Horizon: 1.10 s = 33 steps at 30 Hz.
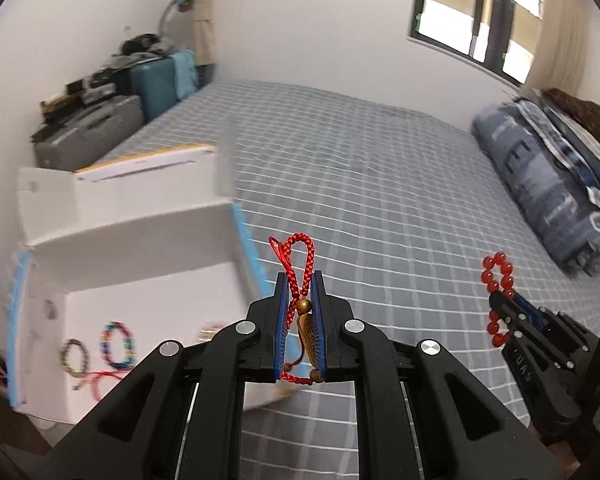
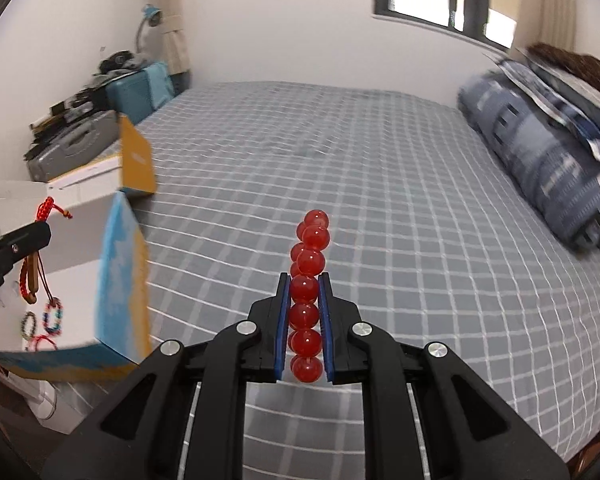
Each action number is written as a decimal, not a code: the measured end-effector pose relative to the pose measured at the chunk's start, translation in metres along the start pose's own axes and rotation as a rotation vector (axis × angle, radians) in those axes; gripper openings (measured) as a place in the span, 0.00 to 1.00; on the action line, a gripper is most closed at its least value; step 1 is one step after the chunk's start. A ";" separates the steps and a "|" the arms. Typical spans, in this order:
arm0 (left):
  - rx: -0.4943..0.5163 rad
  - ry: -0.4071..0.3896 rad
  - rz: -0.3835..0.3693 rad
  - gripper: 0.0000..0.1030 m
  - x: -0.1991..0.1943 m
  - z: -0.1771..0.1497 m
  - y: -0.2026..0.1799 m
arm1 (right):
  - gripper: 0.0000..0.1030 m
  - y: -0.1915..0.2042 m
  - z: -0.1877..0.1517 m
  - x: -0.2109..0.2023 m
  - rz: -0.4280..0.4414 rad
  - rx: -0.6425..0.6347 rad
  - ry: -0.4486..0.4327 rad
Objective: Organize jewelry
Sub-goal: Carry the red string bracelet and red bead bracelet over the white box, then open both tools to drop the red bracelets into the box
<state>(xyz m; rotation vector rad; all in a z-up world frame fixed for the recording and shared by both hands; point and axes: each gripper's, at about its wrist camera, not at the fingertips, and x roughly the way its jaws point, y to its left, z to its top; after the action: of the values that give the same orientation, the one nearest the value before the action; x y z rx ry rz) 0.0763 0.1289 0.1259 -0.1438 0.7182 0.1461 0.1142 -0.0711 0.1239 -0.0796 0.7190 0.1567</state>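
Far left, on the bed (image 1: 380, 184): white box (image 1: 148, 312), open, with two beaded bracelets (image 1: 118, 343) and a red string lying inside. Just right of the box: left gripper (image 1: 300, 296), jaws narrow, clamped on a red cord bracelet (image 1: 298, 258) with a wooden charm. Farther right, above the checked sheet: right gripper (image 2: 304, 292), jaws pinching a red bead bracelet (image 2: 310, 260). At the right edge: folded quilt (image 1: 548, 184).

Red braided cord bracelet w/ brass bead + tan carved charm (image 1: 300, 280): upright, loop up, off the bed. Red glossy round-bead bracelet (image 2: 309, 292): edge-on, vertical, also aloft. In white open cardboard box (image 1: 148, 300): multicolour bead bracelet (image 1: 118, 344), dull brownish bead bracelet (image 1: 75, 358), thin red string (image 1: 96, 380), lying flat.
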 end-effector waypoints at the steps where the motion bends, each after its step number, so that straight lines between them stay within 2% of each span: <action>1: -0.008 -0.003 0.009 0.10 -0.002 0.002 0.007 | 0.12 0.009 0.003 0.000 0.011 -0.009 -0.004; 10: -0.093 -0.004 0.135 0.10 -0.017 0.006 0.100 | 0.12 0.121 0.026 0.009 0.147 -0.121 -0.026; 19: -0.162 0.054 0.258 0.11 -0.011 -0.012 0.176 | 0.12 0.213 0.021 0.035 0.266 -0.201 0.036; 25: -0.188 0.132 0.294 0.11 0.014 -0.023 0.206 | 0.12 0.255 0.010 0.061 0.265 -0.255 0.113; 30: -0.201 0.196 0.304 0.11 0.038 -0.028 0.219 | 0.12 0.268 0.002 0.084 0.236 -0.283 0.199; 33: -0.202 0.226 0.309 0.11 0.048 -0.029 0.223 | 0.12 0.273 0.000 0.093 0.234 -0.292 0.219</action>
<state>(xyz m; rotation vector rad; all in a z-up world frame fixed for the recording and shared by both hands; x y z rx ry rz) 0.0531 0.3462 0.0542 -0.2448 0.9486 0.5052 0.1367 0.2084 0.0570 -0.2952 0.9201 0.4819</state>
